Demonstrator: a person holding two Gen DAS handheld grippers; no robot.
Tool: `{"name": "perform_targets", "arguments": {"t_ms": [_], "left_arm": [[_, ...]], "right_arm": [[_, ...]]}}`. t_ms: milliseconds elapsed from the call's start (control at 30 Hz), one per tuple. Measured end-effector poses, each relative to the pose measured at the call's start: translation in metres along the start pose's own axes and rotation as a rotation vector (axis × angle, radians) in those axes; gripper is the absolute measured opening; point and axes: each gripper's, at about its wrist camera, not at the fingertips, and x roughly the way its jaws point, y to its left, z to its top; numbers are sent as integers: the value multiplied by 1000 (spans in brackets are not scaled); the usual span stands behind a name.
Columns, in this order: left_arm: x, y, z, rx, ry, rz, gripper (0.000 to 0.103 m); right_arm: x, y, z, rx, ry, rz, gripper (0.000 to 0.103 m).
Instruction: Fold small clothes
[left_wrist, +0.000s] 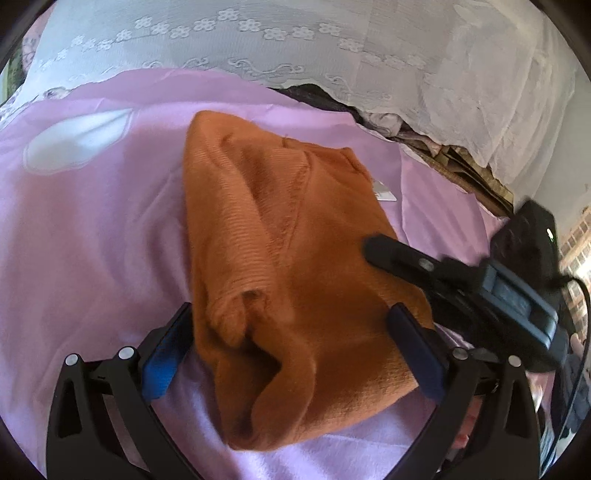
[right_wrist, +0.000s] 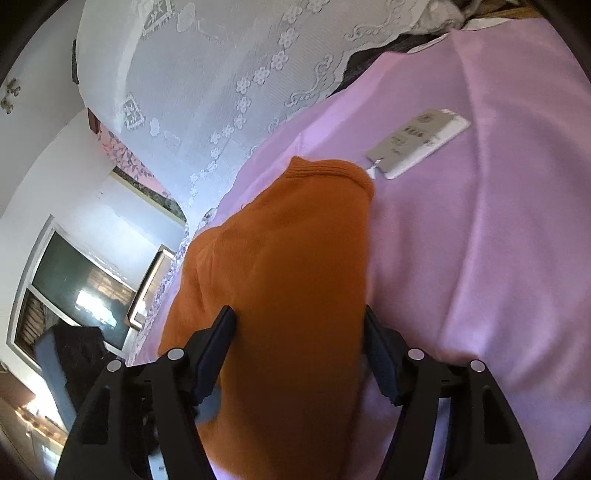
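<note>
Left wrist: sweater (left_wrist: 288, 266) folded into long bundle on pink sheet (left_wrist: 92, 258), long axis running away from left gripper (left_wrist: 291, 354). Jaws wide, straddling near end, gripping nothing. Right gripper (left_wrist: 384, 254) at right edge.

Right wrist: right gripper (right_wrist: 299, 354) open astride the bundle, pads not pressing. Tag (right_wrist: 417, 142) beyond collar; bare sheet to right.

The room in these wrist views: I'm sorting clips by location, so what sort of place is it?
Most likely a bedroom at home. An orange knit garment lies on a pink sheet like a bedspread, a white lace cover drapes what looks like stacked bedding behind it, and a window is set in a plain white wall.
</note>
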Motion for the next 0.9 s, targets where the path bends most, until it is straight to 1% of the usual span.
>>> {"name": "perform_targets", "arguments": {"t_ms": [100, 167, 233, 267, 400, 467, 533, 667, 733, 867, 900], "left_arm": [[3, -2, 2, 11, 1, -12, 99], [5, -2, 4, 16, 0, -10, 99], [5, -4, 4, 22, -4, -4, 99], [3, -6, 3, 29, -11, 1, 99], [-4, -13, 0, 49, -39, -7, 99], [-7, -18, -2, 63, -38, -38, 99], [-8, -26, -7, 73, -20, -82, 98], [-13, -44, -18, 118, -3, -124, 98], [-16, -59, -27, 155, 11, -147, 98], [-25, -97, -51, 246, 21, -167, 98], [-28, -108, -59, 268, 25, -178, 98]], "right_arm": [[14, 5, 7, -28, 16, -21, 66], [15, 7, 7, -40, 10, -31, 54], [11, 9, 4, -53, -9, -30, 45], [10, 11, 4, -66, -19, -35, 43], [-6, 29, -3, -159, -76, -73, 40], [-15, 33, -7, -181, -102, -90, 40], [-28, 34, -12, -189, -126, -108, 40], [-54, 29, -24, -169, -153, -125, 40], [-73, 25, -33, -151, -165, -141, 40], [-115, 12, -57, -106, -190, -170, 40], [-131, 9, -66, -98, -201, -186, 40]]}}
